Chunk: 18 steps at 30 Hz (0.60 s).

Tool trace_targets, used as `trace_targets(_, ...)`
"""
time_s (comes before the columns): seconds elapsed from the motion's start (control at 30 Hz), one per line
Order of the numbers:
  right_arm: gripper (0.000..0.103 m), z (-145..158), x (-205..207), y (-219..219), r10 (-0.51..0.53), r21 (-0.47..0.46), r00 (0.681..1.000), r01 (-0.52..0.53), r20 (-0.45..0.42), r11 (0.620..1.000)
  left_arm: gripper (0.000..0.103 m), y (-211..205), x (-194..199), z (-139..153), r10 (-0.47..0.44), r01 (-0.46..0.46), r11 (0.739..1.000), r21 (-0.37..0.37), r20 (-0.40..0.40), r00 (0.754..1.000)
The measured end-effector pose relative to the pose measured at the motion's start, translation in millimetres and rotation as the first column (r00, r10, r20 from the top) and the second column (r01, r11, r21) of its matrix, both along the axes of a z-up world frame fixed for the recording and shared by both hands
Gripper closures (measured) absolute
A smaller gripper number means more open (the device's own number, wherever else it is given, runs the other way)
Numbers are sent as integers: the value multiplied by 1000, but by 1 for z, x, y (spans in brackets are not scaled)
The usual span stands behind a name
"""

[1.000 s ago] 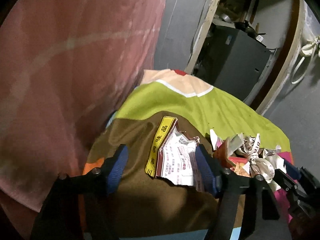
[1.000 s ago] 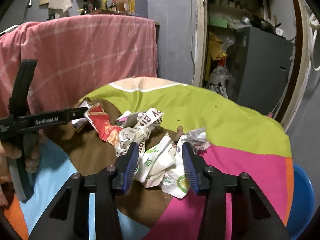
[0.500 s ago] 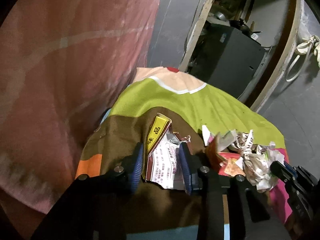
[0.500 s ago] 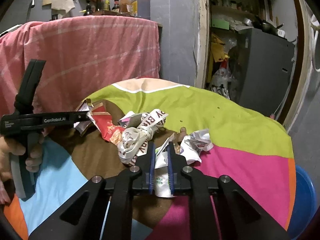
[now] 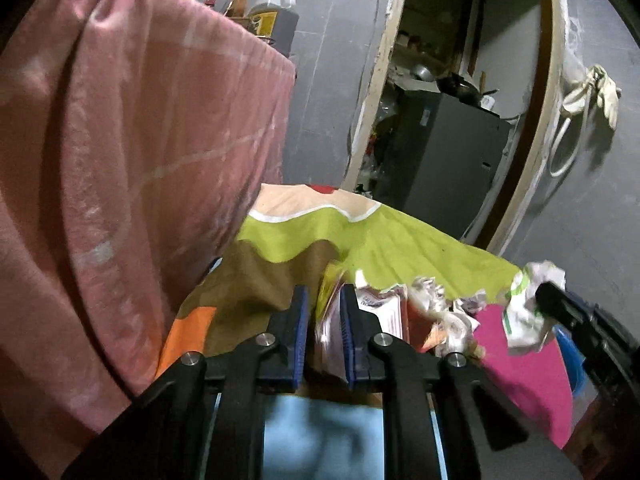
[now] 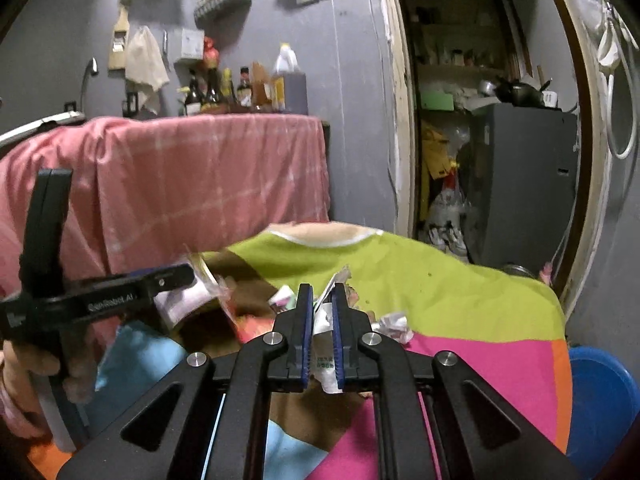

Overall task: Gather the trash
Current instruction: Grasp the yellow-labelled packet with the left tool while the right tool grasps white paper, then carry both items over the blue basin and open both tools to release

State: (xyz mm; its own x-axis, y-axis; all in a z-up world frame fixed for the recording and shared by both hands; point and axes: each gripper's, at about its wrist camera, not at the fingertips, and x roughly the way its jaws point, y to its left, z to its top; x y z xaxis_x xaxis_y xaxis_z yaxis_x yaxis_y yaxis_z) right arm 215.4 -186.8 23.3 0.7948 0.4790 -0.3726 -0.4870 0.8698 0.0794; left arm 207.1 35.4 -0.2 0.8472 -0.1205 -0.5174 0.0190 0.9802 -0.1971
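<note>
My left gripper (image 5: 323,300) is shut on a yellow-edged printed wrapper (image 5: 330,320) and holds it above the table; it also shows in the right wrist view (image 6: 176,276) with the wrapper (image 6: 180,300) hanging from it. My right gripper (image 6: 320,300) is shut on a crumpled white and green paper (image 6: 324,324), lifted off the cloth; the paper shows at the right of the left wrist view (image 5: 528,304). More crumpled paper (image 6: 394,326) and a red wrapper (image 5: 420,320) lie on the colourful tablecloth (image 6: 440,280).
A pink cloth covers a counter (image 6: 200,176) behind the table, with bottles (image 6: 248,88) on top. A blue bin (image 6: 600,392) stands at the table's right edge. A doorway with a grey cabinet (image 6: 520,180) is at the back right.
Both grippers have lifted with their trash off the table. The left jaws have closed tighter on the wrapper. The view of both has tilted upward.
</note>
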Motion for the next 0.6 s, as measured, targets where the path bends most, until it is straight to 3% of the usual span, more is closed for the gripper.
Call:
trace_targets(0.23, 96, 2, -10, -9, 2, 17, 1000, -1, -19, 1000, 97, 0, -1, -22, -22, 20, 999, -25, -86, 996)
trace_targets(0.37, 96, -3, -16, -13, 5, 10, 999, -5, -40, 1000, 94, 5, 4, -30, -24, 18, 999, -43, -129, 991)
trace_targets(0.43, 96, -6, -16, -13, 2, 3, 999, -2, -49, 1000, 70, 6, 7, -32, -22, 14, 998, -59, -142, 990)
trace_targets(0.47, 96, -8, -16, -14, 0, 1, 999, 0, -51, 1000, 63, 7, 9, -32, -13, 3, 997, -71, -140, 990)
trace_targets(0.5, 96, -9, -16, -14, -2, 0, 999, 2, -54, 1000, 58, 8, 10, -32, -16, 4, 996, -87, -136, 991)
trace_targets(0.6, 96, -15, -12, -17, -8, -2, 998, 7, -69, 1000, 58, 9, 23, -33, -22, 9, 996, -91, -148, 989)
